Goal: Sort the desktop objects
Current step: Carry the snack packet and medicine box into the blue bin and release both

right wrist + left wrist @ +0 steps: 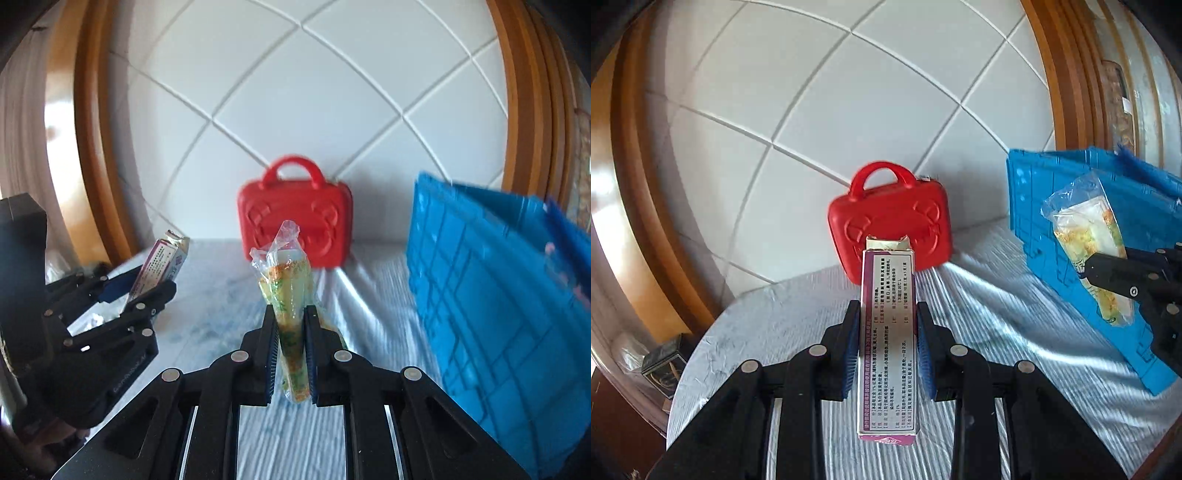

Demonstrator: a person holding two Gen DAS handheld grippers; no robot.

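Both hands are carrying right now, so this looks like the transport step of the sort: two items are up off the pale striped cloth-covered tabletop [979, 295] & heading, I'd judge, for containers at the back.

The left gripper [888, 325] is clamping a long narrow white-and-purple cardboard medicine box [888, 332] w/ printed text. Jaws are only partly closed, blue pads pressing on the box's two long sides, box pointing away along the fingers, its torn flap end toward the wall. The right wrist view is showing the same box sticking up at a tilt out of that gripper.

The right gripper [290, 332] is pinching a clear crinkly plastic snack packet w/ yellow-green contents [291, 295]. Jaws are squeezed nearly together, thin film between the pads, packet's sealed top poking up ahead of the fingertips.

Ahead, the red moulded-plastic carry case w/ a loop handle [890, 218] is standing upright against the white tiled wall [812, 110]. The blue ribbed plastic crate [498, 295] is sitting just right of it, well apart from the left gripper, close to the right one.

Next move, my guess: packet is going over the crate rim, then release. Box's destination isn't clear yet; the case looks shut, so prob. the crate too. Watch for the thin film slipping, & the two grippers crowding each other at the rim.
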